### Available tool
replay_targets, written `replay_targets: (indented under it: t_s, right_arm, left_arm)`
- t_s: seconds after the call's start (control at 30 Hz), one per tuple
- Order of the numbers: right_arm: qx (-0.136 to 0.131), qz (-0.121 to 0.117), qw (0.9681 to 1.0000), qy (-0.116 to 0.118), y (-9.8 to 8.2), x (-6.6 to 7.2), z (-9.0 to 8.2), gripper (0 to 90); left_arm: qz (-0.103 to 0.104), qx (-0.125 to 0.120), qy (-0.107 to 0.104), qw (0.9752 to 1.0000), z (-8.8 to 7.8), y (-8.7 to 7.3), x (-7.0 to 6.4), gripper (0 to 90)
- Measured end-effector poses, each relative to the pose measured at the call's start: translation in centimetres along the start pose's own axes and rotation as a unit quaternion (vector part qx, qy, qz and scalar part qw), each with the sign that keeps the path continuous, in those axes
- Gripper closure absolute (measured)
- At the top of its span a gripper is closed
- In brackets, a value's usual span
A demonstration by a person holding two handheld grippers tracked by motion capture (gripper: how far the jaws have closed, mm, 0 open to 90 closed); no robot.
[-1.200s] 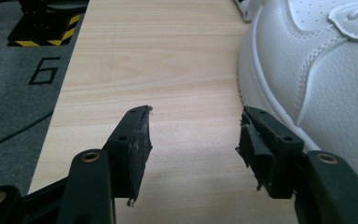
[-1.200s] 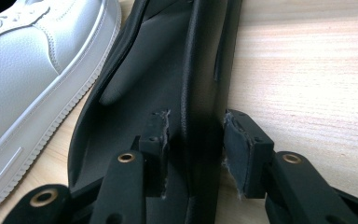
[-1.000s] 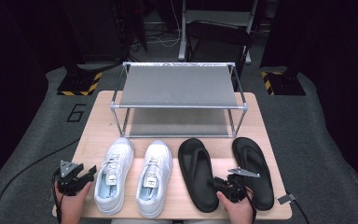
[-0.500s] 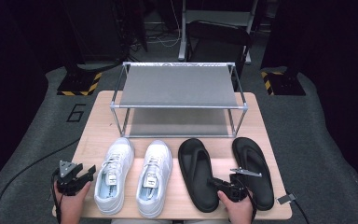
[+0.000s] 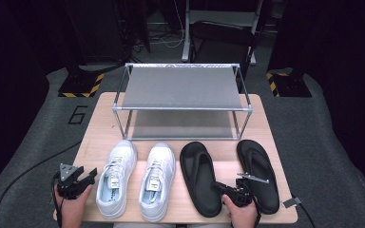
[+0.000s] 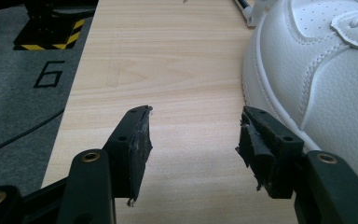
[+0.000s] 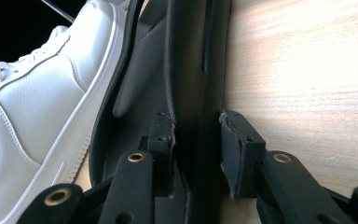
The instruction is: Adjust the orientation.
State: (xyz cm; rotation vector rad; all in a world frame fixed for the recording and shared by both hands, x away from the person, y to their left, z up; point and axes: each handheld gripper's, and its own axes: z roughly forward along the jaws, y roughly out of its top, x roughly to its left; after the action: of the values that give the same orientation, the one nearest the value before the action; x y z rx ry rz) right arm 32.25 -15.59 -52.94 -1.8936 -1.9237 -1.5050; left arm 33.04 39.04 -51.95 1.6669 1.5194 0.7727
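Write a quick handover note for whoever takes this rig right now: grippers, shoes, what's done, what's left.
Right gripper: jaws have just been closing around the side edge of the left black sandal; a firm grip is not certain.
Left gripper: open, holding nothing, beside the left white sneaker.
All four shoes, including the right white sneaker and right black sandal, lie on the table.
Rack shelves hold nothing.
Left, probably: move every shoe onto the rack.

The table (image 5: 275, 142) is seen from above its near edge by the high view, faced forward and down. Its bare wood (image 6: 177, 70) is skimmed low and close by the left gripper view, beside a white sneaker (image 6: 317, 70). A black sandal (image 7: 186, 70) is crowded by the right gripper view; both shoes are shared with the high view.
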Motion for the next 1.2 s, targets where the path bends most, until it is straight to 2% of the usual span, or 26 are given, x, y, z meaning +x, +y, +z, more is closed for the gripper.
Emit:
replay_targets:
  t_s: [0.13, 0.27, 0.4, 0.47, 0.5, 0.53, 0.57, 0.63, 0.77, 0.8, 0.97, 1.03, 1.2]
  right_arm:
    - [-0.006, 0.007, 1.0, 0.0, 0.0, 0.2, -0.2, 66.9]
    - [-0.016, 0.011, 0.9998, 0.002, 0.0, 0.2, -0.5, 67.1]
    - [-0.023, 0.027, 0.9993, 0.012, 0.2, 0.2, -0.8, 67.2]
    - [-0.025, 0.031, 0.9992, 0.009, 0.4, 0.3, -1.0, 67.1]
    - [-0.025, 0.035, 0.999, 0.011, 0.4, 0.4, -1.1, 67.1]
    - [-0.028, 0.03, 0.9991, 0.007, 0.5, 0.3, -1.1, 67.1]
    - [-0.028, 0.03, 0.9991, 0.007, 0.5, 0.3, -1.1, 67.1]
    - [-0.031, 0.029, 0.9991, 0.003, 0.7, 0.3, -1.1, 67.1]
    - [-0.038, 0.033, 0.9987, 0.007, 1.2, 0.3, -1.0, 67.1]
    - [-0.041, 0.028, 0.9987, 0.006, 1.3, 0.3, -1.0, 67.1]
    - [-0.047, 0.041, 0.998, 0.002, 2.3, 0.6, -0.8, 67.1]
    - [-0.051, 0.035, 0.9981, 0.003, 2.5, 0.6, -0.7, 67.0]
    - [-0.053, 0.043, 0.9977, 0.001, 3.5, 0.9, -0.3, 67.0]
  left_arm:
    - [0.001, -0.009, 0.002, 1.0, 0.1, 0.0, 0.0, 43.0]
    - [0.001, -0.006, 0.001, 1.0, 0.0, 0.0, 0.0, 43.0]
    - [0.0, -0.005, 0.001, 1.0, 0.0, 0.0, 0.0, 43.0]
    - [0.003, -0.005, 0.001, 1.0, 0.0, 0.0, 0.0, 43.0]
    - [0.002, -0.012, 0.003, 0.9999, 0.1, 0.0, -0.1, 43.0]
    - [0.003, -0.004, 0.001, 1.0, 0.0, 0.0, -0.1, 43.0]
    - [0.002, -0.01, 0.002, 0.9999, 0.1, 0.0, -0.1, 43.0]
    - [0.003, -0.004, 0.0, 1.0, 0.0, 0.0, -0.1, 43.0]
    - [0.002, -0.005, 0.0, 1.0, 0.0, 0.0, 0.0, 43.0]
    - [0.002, -0.006, 0.0, 1.0, 0.0, 0.0, 0.0, 43.0]
    - [-0.001, -0.007, -0.002, 1.0, 0.0, 0.0, -0.1, 43.0]
    - [0.004, -0.004, -0.002, 1.0, -0.1, 0.0, 0.0, 43.0]
    - [0.004, -0.006, -0.003, 1.0, 0.0, 0.0, 0.0, 43.0]
